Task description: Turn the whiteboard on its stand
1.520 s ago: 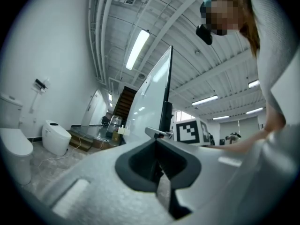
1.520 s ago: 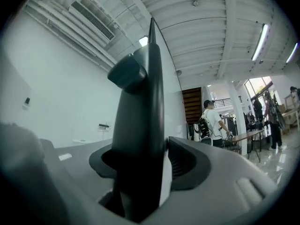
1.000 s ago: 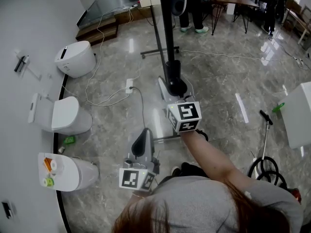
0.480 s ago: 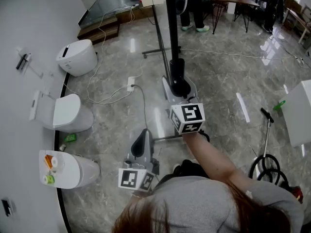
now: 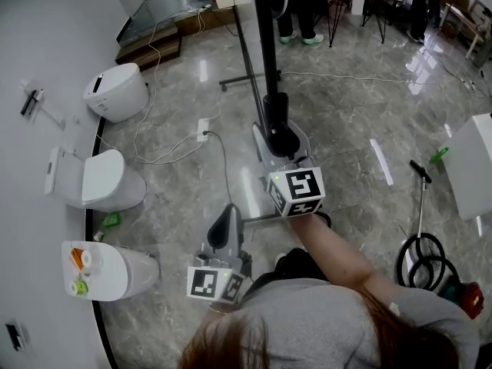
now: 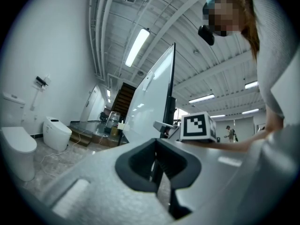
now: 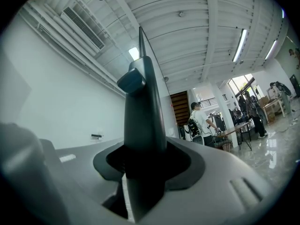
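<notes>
The room has a glossy grey marble floor (image 5: 346, 129), with 3 white toilets (image 5: 104, 181) lined up along the pale wall (image 5: 46, 37) on the left. In the head view the whiteboard (image 5: 264, 37) appears edge-on as a thin dark line running up the middle, and its stand (image 5: 250, 79) spreads dark legs on the floor beneath it. My right tool (image 5: 275, 118) is at the near edge of the board. Its jaws have just been closing, and the right gripper view shows the board's dark frame filling the gap between them, so I read it as pinched. My left tool (image 5: 225, 220) hangs lower and to the left, well apart from the board. Its jaws are pressed together with nothing between them.
</notes>
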